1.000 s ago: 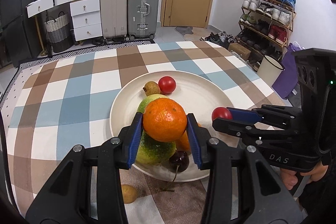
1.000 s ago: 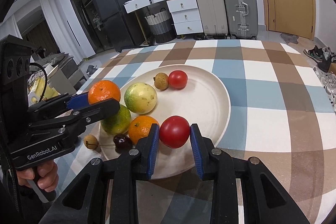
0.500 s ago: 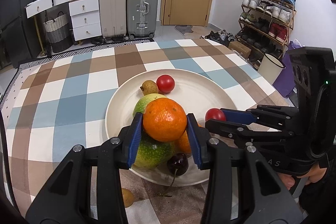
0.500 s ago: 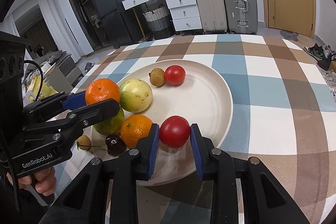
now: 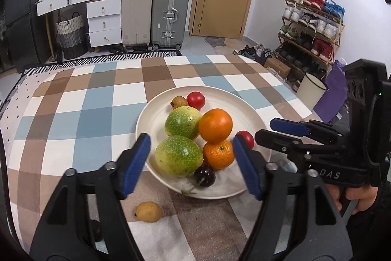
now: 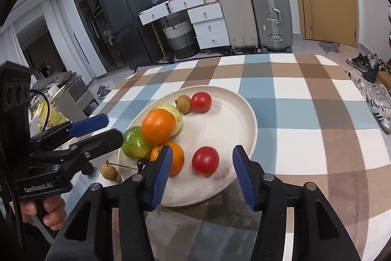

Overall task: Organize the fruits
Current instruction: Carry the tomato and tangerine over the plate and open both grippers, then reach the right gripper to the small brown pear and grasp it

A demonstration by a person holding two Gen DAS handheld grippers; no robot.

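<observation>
Now, left gripper (image 5: pixel 190 160): jaws have just been opening and stand wide with nothing gripped; the top orange (image 5: pixel 215 125), held between them a second ago, sits loose on the fruit pile.
Right gripper (image 6: pixel 200 173): jaws have just been opening too; the near tomato (image 6: pixel 205 160), clamped before, lies free on the plate between the spread pads, touching neither.
Plate (image 6: pixel 227 124): cream, on the checked cloth (image 5: pixel 97 99); holds two green-speckled fruits, two oranges stacked, a dark cherry (image 5: pixel 204 176) at the near rim, a brown lychee (image 6: pixel 183 104) touching the far tomato (image 6: pixel 201 102).
Off the plate: one small yellowish fruit (image 5: pixel 148 211) on the cloth near the rim.
</observation>
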